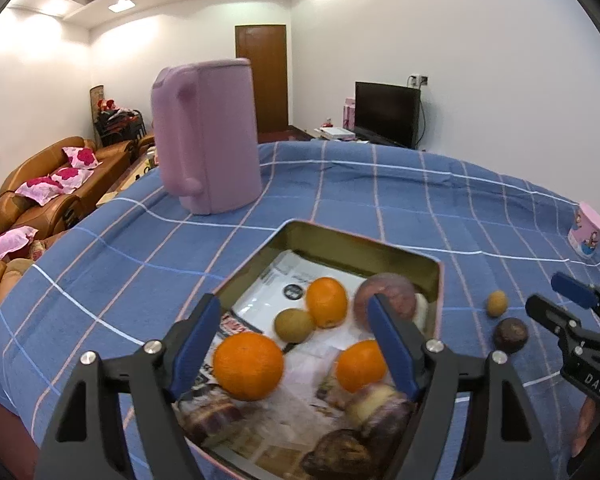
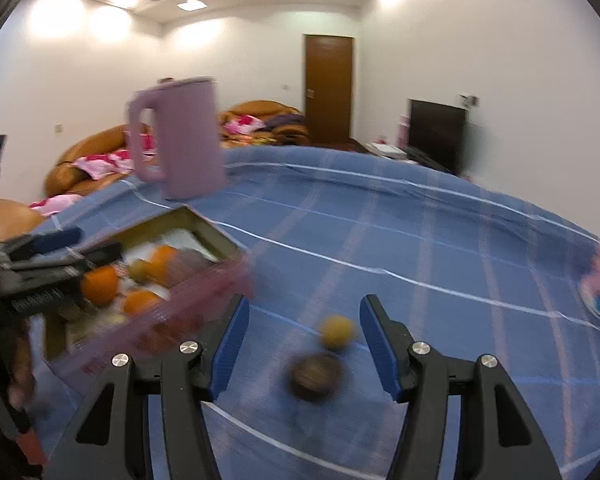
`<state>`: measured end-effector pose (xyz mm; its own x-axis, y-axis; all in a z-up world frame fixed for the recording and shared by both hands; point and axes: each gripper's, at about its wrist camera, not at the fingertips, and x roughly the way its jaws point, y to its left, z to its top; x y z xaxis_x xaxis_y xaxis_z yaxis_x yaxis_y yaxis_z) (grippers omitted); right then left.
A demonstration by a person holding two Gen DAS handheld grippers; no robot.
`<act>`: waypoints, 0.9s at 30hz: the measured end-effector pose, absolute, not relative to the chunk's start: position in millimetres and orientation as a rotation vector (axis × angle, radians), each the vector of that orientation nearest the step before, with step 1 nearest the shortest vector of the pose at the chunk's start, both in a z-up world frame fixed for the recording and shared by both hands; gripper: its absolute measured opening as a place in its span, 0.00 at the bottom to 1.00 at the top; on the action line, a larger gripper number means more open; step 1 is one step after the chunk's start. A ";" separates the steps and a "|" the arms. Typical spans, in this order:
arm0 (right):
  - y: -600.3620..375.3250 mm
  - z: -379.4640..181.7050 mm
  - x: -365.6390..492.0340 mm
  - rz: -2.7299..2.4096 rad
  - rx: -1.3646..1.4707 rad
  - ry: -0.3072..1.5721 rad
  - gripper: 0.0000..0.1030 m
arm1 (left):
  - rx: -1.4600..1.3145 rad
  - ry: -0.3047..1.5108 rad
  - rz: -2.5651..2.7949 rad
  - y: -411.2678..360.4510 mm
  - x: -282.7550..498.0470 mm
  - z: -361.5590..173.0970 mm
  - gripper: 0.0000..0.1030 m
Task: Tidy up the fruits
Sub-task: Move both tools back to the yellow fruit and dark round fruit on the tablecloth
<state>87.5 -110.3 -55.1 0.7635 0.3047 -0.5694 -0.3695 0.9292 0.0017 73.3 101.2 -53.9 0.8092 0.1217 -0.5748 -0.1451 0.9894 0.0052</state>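
While my left gripper [image 1: 296,338] hangs spread and empty over the tin [image 1: 384,246], most of the fruit already lies inside it: three oranges [image 1: 247,366], a greenish fruit [image 1: 293,325] and some darker ones. Two pieces are left on the blue worktop [image 2: 420,240], just right of the tin: a small yellow fruit [image 2: 336,331] and a dark round one [image 2: 315,374], close together. My right gripper [image 2: 304,344] is spread wide with both ahead between its fingers, holding nothing. I judge the step is collecting these last two. Next I should lower onto the dark one, nearer me, and close without nudging the yellow away.
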 end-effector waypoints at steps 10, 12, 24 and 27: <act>-116.2 -64.9 91.0 0.403 -0.112 0.679 0.58 | 0.017 0.607 0.096 64.0 73.6 -49.8 0.80; -111.6 -68.1 94.9 0.420 -0.114 0.706 0.58 | 0.019 0.611 0.093 61.8 74.9 -50.4 0.80; -98.5 -89.3 114.9 0.463 -0.132 0.853 0.39 | 0.046 0.613 0.071 45.3 78.1 -45.6 0.80; -102.6 -88.5 113.5 0.475 -0.107 0.850 0.39 | 0.051 0.616 0.058 39.1 82.4 -44.8 0.80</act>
